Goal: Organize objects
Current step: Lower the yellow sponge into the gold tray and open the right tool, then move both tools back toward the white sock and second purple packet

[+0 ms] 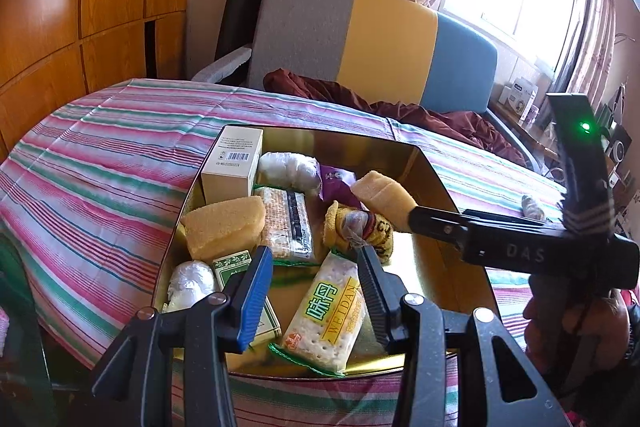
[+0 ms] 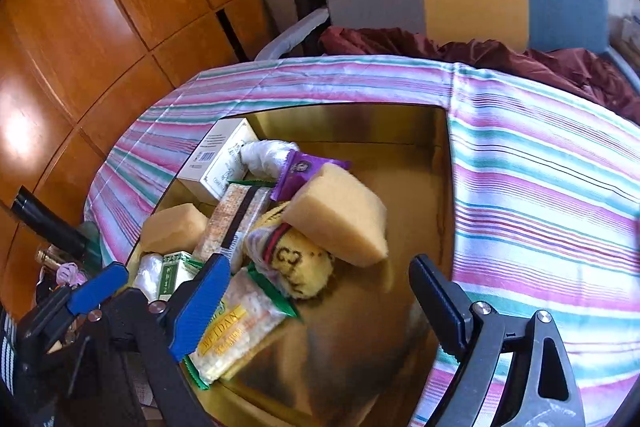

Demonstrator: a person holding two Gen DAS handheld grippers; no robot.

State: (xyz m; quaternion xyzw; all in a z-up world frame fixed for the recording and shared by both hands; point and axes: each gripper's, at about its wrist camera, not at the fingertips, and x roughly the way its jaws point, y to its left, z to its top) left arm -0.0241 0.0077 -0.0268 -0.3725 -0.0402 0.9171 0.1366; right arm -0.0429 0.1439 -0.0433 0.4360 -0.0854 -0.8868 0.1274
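Right claw (image 2: 316, 303) wide and empty at lower frame, left claw (image 1: 316, 291) narrow, gripping nothing, over the cracker pack (image 1: 324, 315); sponge (image 2: 340, 215) just beyond the right, centre frame, long axis upper-left to lower-right, in the gold tray (image 2: 436, 163).

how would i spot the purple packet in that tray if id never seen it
Find the shiny gold tray on the striped tablecloth. In the pile at its left, look towards the far end, between the white plastic-wrapped bundle and the tilted yellow sponge. The purple packet is the only purple item.
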